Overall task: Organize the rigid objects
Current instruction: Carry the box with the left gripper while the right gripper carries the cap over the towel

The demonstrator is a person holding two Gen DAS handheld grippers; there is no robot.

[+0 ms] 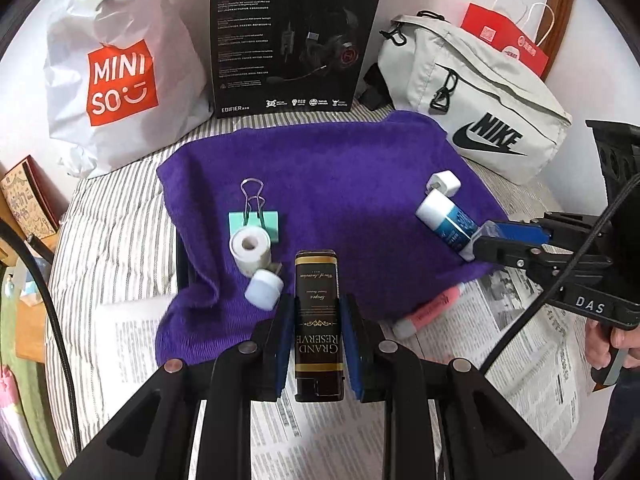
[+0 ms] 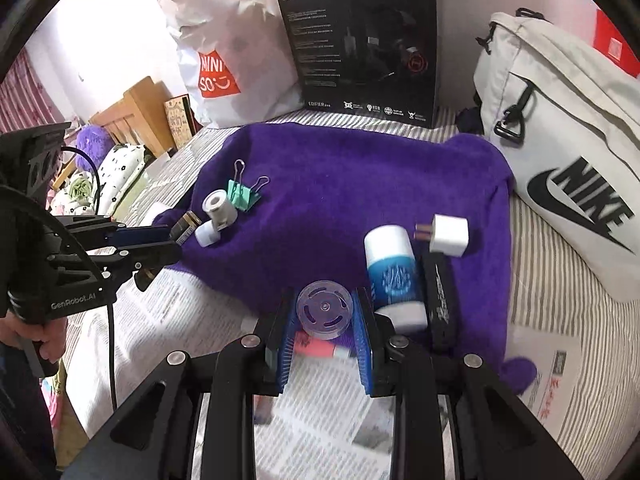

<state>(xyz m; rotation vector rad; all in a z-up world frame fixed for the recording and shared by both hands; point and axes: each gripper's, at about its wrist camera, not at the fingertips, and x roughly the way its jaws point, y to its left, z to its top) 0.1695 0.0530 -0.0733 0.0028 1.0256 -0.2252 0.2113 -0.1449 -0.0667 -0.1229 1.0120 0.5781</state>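
My left gripper (image 1: 316, 304) is shut on a black "Grand Reserve" box (image 1: 318, 320), held over the near edge of the purple towel (image 1: 340, 184); it also shows in the right wrist view (image 2: 186, 226). My right gripper (image 2: 325, 300) is shut on a clear plastic spool (image 2: 325, 309) at the towel's near edge. On the towel lie a green binder clip (image 1: 254, 220), a white tape roll (image 1: 251, 249), a small white jar (image 1: 264, 289), a blue-white tube (image 2: 394, 274), a white charger plug (image 2: 448, 235) and a black case (image 2: 440, 296).
A pink marker (image 1: 430, 312) lies on newspaper (image 1: 320, 432) beside the towel. At the back stand a Miniso bag (image 1: 120, 76), a black headset box (image 1: 292, 36) and a grey Nike bag (image 1: 480, 108). Striped bedding (image 1: 104, 216) surrounds the towel.
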